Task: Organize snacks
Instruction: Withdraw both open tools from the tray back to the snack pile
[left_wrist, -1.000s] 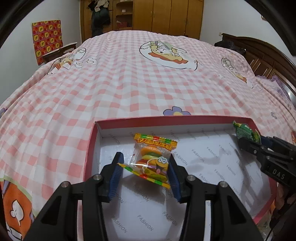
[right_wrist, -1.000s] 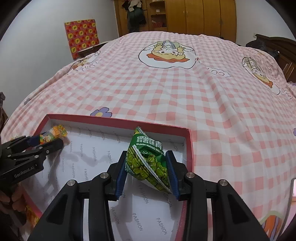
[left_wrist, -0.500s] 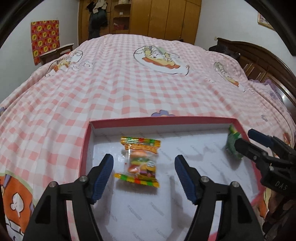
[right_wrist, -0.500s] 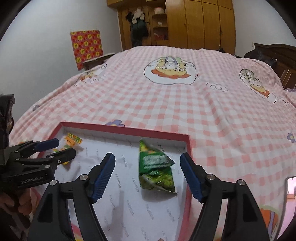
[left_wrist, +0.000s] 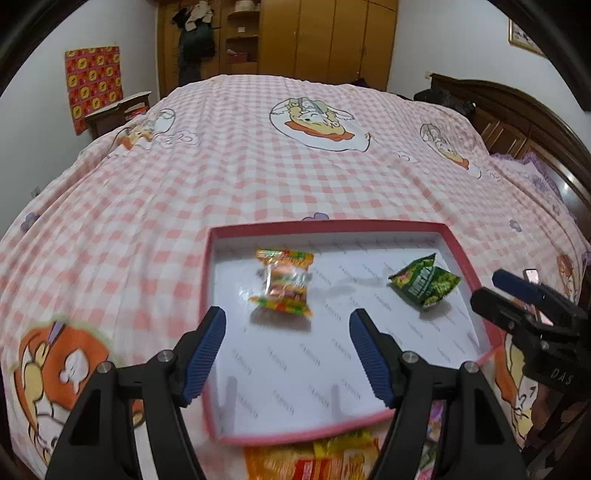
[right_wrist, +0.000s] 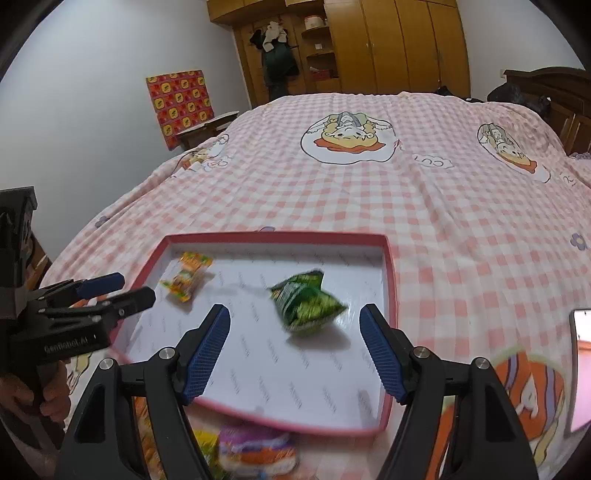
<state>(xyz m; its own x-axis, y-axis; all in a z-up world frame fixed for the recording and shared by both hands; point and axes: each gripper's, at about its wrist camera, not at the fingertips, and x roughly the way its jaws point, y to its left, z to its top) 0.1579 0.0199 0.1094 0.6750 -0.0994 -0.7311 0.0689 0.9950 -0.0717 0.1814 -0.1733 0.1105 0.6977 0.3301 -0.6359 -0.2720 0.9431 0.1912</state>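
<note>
A shallow red-rimmed box (left_wrist: 325, 226) (right_wrist: 280, 236) with a white floor lies on the bed. Inside it lie a burger gummy packet (left_wrist: 284, 282) (right_wrist: 186, 275) at the left and a green pea snack bag (left_wrist: 424, 280) (right_wrist: 306, 301) at the right. My left gripper (left_wrist: 286, 338) is open, pulled back above the box's near part, with the gummy packet just beyond its tips. My right gripper (right_wrist: 295, 338) is open too, with the green bag lying free ahead of it. Each gripper shows at the side of the other's view.
More snack packets (left_wrist: 314, 458) (right_wrist: 255, 450) lie on the bed below the box's near rim. The pink checked bedspread (left_wrist: 258, 166) stretches far behind. A phone (right_wrist: 581, 369) lies at the right; a wooden headboard (left_wrist: 517, 122) and wardrobes (right_wrist: 388, 48) stand beyond.
Both grippers opened and let go of their packets, which now lie in the box. Both have since drawn back and up from the box.
</note>
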